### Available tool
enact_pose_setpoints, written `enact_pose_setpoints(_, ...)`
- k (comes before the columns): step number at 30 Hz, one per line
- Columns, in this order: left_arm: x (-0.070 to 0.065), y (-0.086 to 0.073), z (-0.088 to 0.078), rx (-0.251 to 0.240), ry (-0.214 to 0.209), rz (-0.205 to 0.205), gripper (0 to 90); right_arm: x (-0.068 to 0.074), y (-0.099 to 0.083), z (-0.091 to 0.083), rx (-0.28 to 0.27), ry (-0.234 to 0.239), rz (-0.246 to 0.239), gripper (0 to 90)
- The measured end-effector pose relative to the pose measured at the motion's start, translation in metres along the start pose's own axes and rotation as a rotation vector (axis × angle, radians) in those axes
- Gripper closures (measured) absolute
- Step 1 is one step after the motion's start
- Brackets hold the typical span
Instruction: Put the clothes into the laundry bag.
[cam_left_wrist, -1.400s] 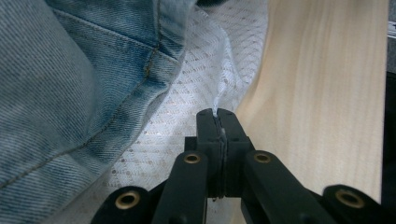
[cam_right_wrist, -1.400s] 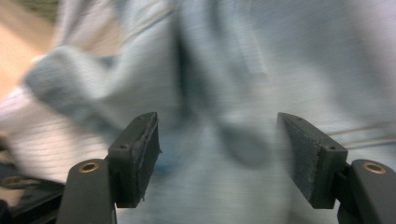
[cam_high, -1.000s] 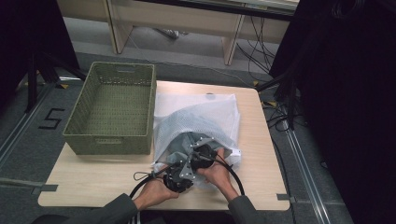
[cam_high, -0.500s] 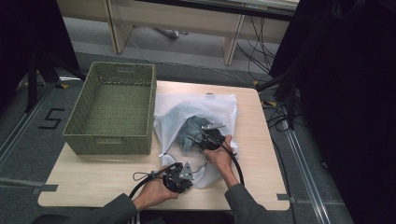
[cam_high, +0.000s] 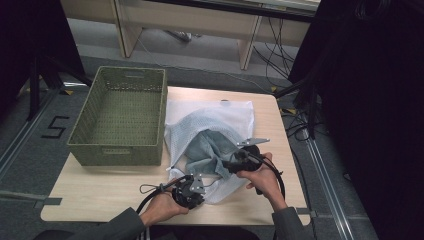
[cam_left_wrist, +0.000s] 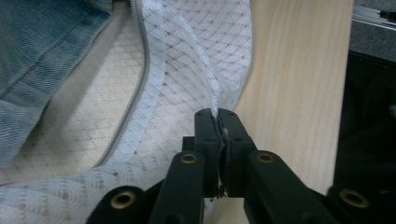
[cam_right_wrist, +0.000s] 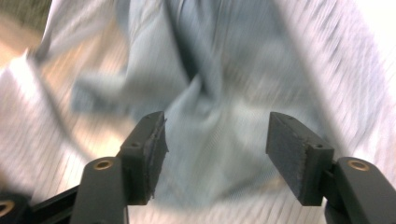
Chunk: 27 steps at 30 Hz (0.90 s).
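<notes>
A white mesh laundry bag (cam_high: 225, 112) lies on the wooden table (cam_high: 100, 190) with a blue denim garment (cam_high: 207, 147) at its mouth. My left gripper (cam_high: 200, 187) is at the bag's near edge, shut on the mesh hem (cam_left_wrist: 212, 100) beside the zipper (cam_left_wrist: 135, 79). The denim (cam_left_wrist: 42, 51) lies off to that gripper's left. My right gripper (cam_high: 227, 165) hovers over the garment (cam_right_wrist: 210, 93). Its jaws have just been opening and now stand wide (cam_right_wrist: 217, 135). Nothing is pinched between them, and blurred cloth and mesh (cam_right_wrist: 336, 60) show behind the gap.
A green woven basket (cam_high: 120, 150) stands at the table's left, touching the bag's left side. The table's right edge (cam_left_wrist: 299, 70) is close beside my left gripper. Desk legs and cables lie on the floor beyond the table.
My right gripper has pulled away from the left one, rising over the garment, and its jaws have opened. The left gripper has stayed put, clamped on the mesh.
</notes>
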<state>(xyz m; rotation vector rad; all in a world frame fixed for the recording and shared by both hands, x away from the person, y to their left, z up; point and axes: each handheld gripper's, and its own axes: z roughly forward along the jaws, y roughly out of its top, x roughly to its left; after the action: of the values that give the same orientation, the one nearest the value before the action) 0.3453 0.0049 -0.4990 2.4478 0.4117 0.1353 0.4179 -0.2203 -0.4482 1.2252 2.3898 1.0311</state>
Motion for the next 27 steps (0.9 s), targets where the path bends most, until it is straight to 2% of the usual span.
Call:
enact_pose_setpoints(1, -0.002, 0.002, 0.001, -0.053, -0.009, -0.063, 82.4, 0.000, -0.003, -0.003, 0.039, 0.015, 0.002, 38.0)
enact_pose_setpoints(2, 0.000, 0.005, -0.001, -0.057, -0.005, -0.032, 72.1, 0.002, -0.009, -0.003, 0.039, 0.013, 0.006, 37.7)
enact_pose_setpoints(3, 0.000, 0.007, -0.001, -0.079, 0.002, -0.039, 63.8, 0.002, -0.012, -0.003, 0.050, 0.026, 0.032, 37.2)
enact_pose_setpoints(4, 0.000, 0.010, -0.001, -0.089, 0.005, -0.035, 56.9, 0.000, -0.013, -0.002, 0.048, 0.027, 0.010, 37.1)
enact_pose_setpoints(5, -0.001, 0.014, 0.003, -0.122, 0.020, -0.056, 50.2, 0.001, -0.014, -0.004, 0.073, 0.032, 0.030, 37.1)
enact_pose_setpoints(6, -0.002, 0.019, 0.008, -0.129, 0.011, -0.066, 46.0, 0.002, -0.015, -0.001, 0.047, 0.026, 0.033, 36.7)
enact_pose_setpoints(7, -0.003, 0.021, 0.012, -0.127, 0.003, -0.089, 43.9, 0.004, -0.016, 0.001, 0.061, 0.027, 0.048, 36.0)
enact_pose_setpoints(8, -0.004, 0.022, 0.017, -0.109, 0.008, -0.070, 43.2, 0.004, -0.018, 0.003, 0.067, 0.013, 0.024, 36.0)
enact_pose_setpoints(10, -0.006, 0.023, 0.024, -0.073, 0.025, -0.045, 47.2, 0.007, -0.019, 0.008, 0.091, 0.022, 0.025, 36.0)
enact_pose_setpoints(12, -0.007, 0.021, 0.025, -0.063, 0.061, -0.020, 60.8, 0.010, -0.022, 0.015, 0.132, 0.017, 0.024, 36.5)
enact_pose_setpoints(13, -0.006, 0.021, 0.025, -0.061, 0.049, -0.036, 70.2, 0.011, -0.024, 0.019, 0.142, 0.008, 0.006, 39.8)
enact_pose_setpoints(14, -0.005, 0.021, 0.025, -0.065, 0.042, -0.040, 75.5, 0.012, -0.027, 0.023, 0.148, -0.002, -0.018, 43.8)
enact_pose_setpoints(15, -0.005, 0.020, 0.025, -0.076, 0.050, -0.039, 80.1, 0.014, -0.030, 0.027, 0.145, 0.003, -0.015, 51.3)
enact_pose_setpoints(16, -0.004, 0.019, 0.025, -0.080, 0.053, -0.031, 83.1, 0.014, -0.032, 0.032, 0.150, 0.003, -0.039, 57.7)
enact_pose_setpoints(17, -0.004, 0.019, 0.025, -0.081, 0.056, -0.026, 84.5, 0.014, -0.032, 0.034, 0.162, -0.010, -0.053, 64.5)
enact_pose_setpoints(18, -0.004, 0.018, 0.026, -0.086, 0.051, -0.041, 85.8, 0.014, -0.031, 0.037, 0.156, -0.027, -0.060, 70.4)
enact_pose_setpoints(19, -0.005, 0.018, 0.026, -0.088, 0.050, -0.043, 86.3, 0.013, -0.030, 0.039, 0.149, -0.039, -0.071, 72.6)
enact_pose_setpoints(20, -0.005, 0.018, 0.025, -0.080, 0.043, -0.026, 87.1, 0.014, -0.029, 0.045, 0.105, -0.053, -0.075, 75.0)
enact_pose_setpoints(21, -0.005, 0.018, 0.024, -0.075, 0.049, -0.027, 87.7, 0.017, -0.026, 0.048, 0.116, -0.061, -0.067, 76.4)
enact_pose_setpoints(22, -0.005, 0.018, 0.025, -0.077, 0.051, -0.026, 87.8, 0.017, -0.025, 0.050, 0.112, -0.068, -0.088, 77.1)
enact_pose_setpoints(23, -0.006, 0.018, 0.025, -0.080, 0.051, -0.034, 87.9, 0.019, -0.022, 0.052, 0.111, -0.073, -0.082, 77.9)
enact_pose_setpoints(24, -0.006, 0.018, 0.025, -0.078, 0.050, -0.031, 88.1, 0.019, -0.018, 0.053, 0.126, -0.073, -0.098, 78.2)
enact_pose_setpoints(26, -0.005, 0.018, 0.024, -0.072, 0.052, -0.007, 88.2, 0.023, -0.010, 0.061, 0.089, -0.081, -0.079, 78.3)
enact_pose_setpoints(27, -0.005, 0.018, 0.024, -0.071, 0.054, -0.001, 88.2, 0.024, -0.006, 0.066, 0.078, -0.081, -0.099, 78.3)
